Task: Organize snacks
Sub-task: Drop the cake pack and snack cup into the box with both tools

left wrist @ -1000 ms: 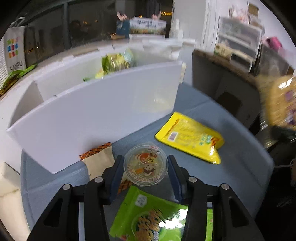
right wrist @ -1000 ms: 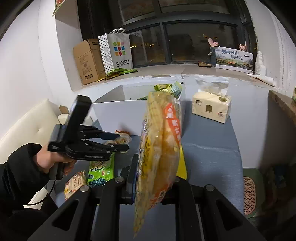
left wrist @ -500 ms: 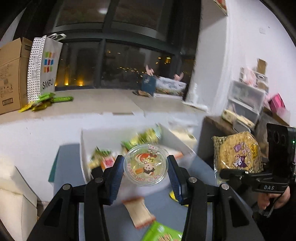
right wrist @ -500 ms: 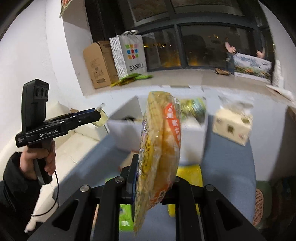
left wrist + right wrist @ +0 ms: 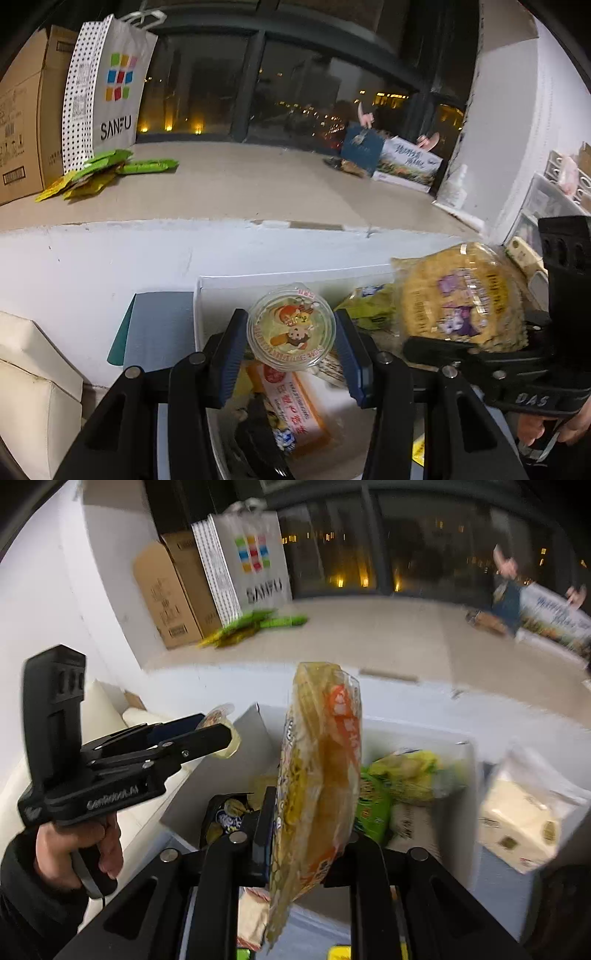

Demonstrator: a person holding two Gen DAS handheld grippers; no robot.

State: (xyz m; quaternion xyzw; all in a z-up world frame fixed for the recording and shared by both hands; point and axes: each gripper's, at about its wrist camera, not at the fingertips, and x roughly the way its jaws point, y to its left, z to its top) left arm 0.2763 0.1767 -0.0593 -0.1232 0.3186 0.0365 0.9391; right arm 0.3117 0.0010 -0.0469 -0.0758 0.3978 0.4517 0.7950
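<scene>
Both grippers are now hovering over the white box [image 5: 295,277]. Left gripper [image 5: 291,341] is clamping a jelly cup [image 5: 291,326]. Right gripper [image 5: 308,834] is clamping a noodle packet [image 5: 317,775].

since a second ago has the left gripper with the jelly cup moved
Yes. The left gripper, shut on the jelly cup, rose from the table in front of the white box and now hangs over its open top.

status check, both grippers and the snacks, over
Left gripper shut on jelly cup, above white box. Right gripper shut on noodle pack, also over box. Box already part-filled; nothing blocking.
</scene>
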